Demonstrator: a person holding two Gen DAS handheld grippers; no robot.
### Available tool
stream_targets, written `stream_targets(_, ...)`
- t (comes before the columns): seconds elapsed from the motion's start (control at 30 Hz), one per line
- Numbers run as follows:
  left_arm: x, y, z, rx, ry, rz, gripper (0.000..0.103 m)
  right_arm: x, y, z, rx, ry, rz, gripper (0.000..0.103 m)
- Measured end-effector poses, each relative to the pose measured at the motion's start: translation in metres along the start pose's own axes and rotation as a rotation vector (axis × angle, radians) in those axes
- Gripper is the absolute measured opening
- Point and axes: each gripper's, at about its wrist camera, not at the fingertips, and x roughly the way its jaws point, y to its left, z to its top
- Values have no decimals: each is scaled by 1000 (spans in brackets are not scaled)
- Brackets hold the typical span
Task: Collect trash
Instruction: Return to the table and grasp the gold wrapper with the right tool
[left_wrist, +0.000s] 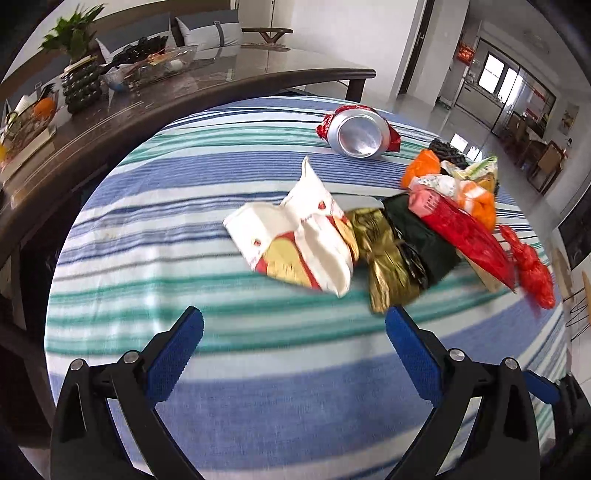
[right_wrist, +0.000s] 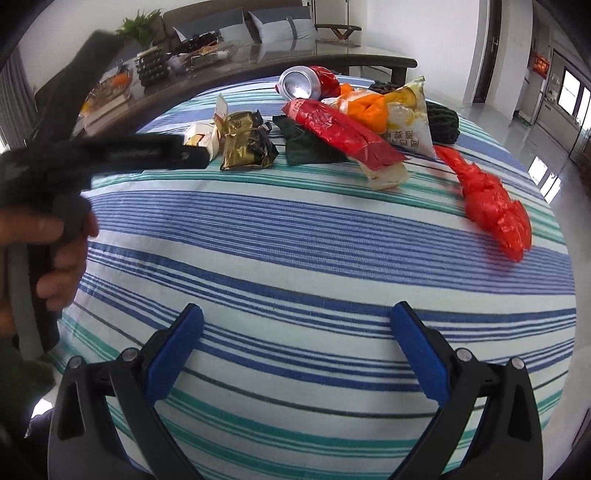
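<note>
Wrappers (left_wrist: 295, 243), can (left_wrist: 356, 131) and bags (right_wrist: 491, 199) loose on striped counter (left_wrist: 147, 258), in no container; left tool (left_wrist: 293, 325) and right tool (right_wrist: 295, 321) both spread apart, empty.

Blue, teal and white striped woven cloth (left_wrist: 184, 258) covering the worktop. Behind it, a dark brown glossy wooden table (left_wrist: 236, 79) bearing: black knobbly ceramic vase (left_wrist: 81, 86) with green leafy plant (left_wrist: 72, 33); clear glass dish (left_wrist: 162, 61) (contents indistinct). Grey cushioned sofa (right_wrist: 236, 22) against the far wall.
</note>
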Motion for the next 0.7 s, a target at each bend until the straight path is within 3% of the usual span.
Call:
stream_targets(0.17, 19, 7, 14, 32, 2, 94, 98, 1, 0, 1, -9, 3, -1, 98)
stream_targets(0.33, 10, 44, 7, 14, 1, 109, 98, 6, 1, 10, -25, 50, 7, 98)
stream_targets(0.43, 1, 62, 0, 38, -11, 69, 98, 12, 7, 22, -46, 69, 50, 97)
stream_targets(0.5, -3, 62, -5, 77, -10, 28, 98, 18, 15, 35, -71, 62, 79, 86)
stream_targets(0.57, -4, 55, -7, 135, -11, -21, 98, 27, 20, 53, -84, 46, 106, 65)
stream_targets(0.7, -5, 49, -10, 168, -7, -58, 98, 49, 27, 89, -104, -20, 123, 65)
